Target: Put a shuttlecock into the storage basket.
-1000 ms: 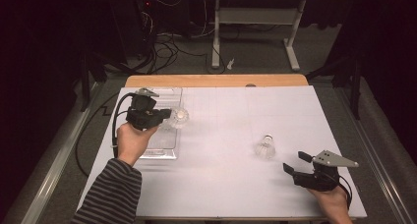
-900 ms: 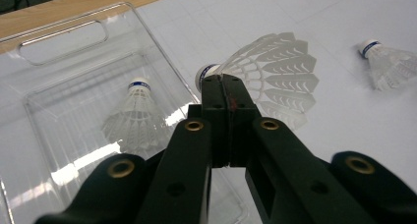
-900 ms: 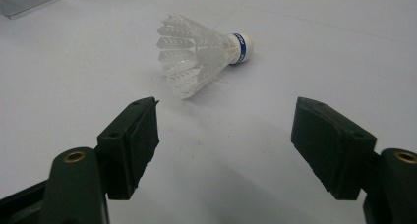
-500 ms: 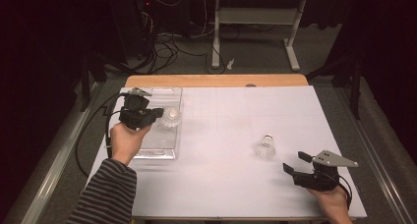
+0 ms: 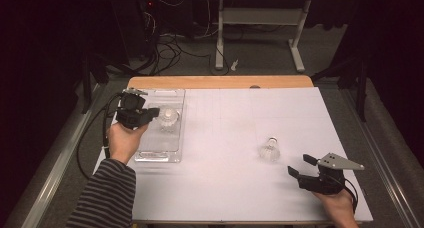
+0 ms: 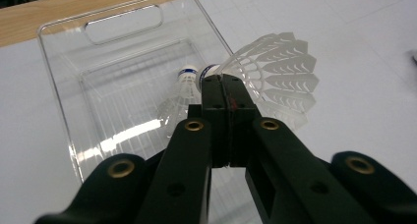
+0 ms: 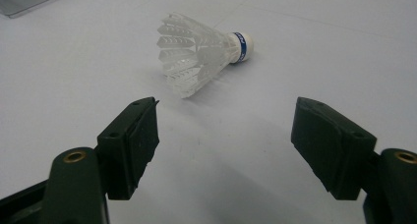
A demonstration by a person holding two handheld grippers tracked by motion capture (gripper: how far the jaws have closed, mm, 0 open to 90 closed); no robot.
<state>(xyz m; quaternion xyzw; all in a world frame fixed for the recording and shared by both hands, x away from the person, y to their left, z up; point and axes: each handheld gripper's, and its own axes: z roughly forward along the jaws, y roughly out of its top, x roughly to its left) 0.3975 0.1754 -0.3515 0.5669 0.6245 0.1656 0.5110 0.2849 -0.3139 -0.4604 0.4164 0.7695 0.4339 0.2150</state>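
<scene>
Since a second ago, I see my left gripper [image 5: 152, 111] carry its pinched shuttlecock [image 6: 275, 79] over the clear tray [image 5: 150, 155]. Right gripper [image 7: 223, 135] sits wide open, near the other shuttlecock [image 7: 201, 52] lying on the table [image 5: 225, 188].

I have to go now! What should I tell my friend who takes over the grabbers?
Left gripper: shut on a shuttlecock, held over the clear tray.
Right gripper: jaws open, nothing in them, pointing at the other shuttlecock lying on its side on the white table.
Done: one shuttlecock already lies in the tray.
Left: let go of the held one into the tray, then probably fetch the one on the table.
</scene>
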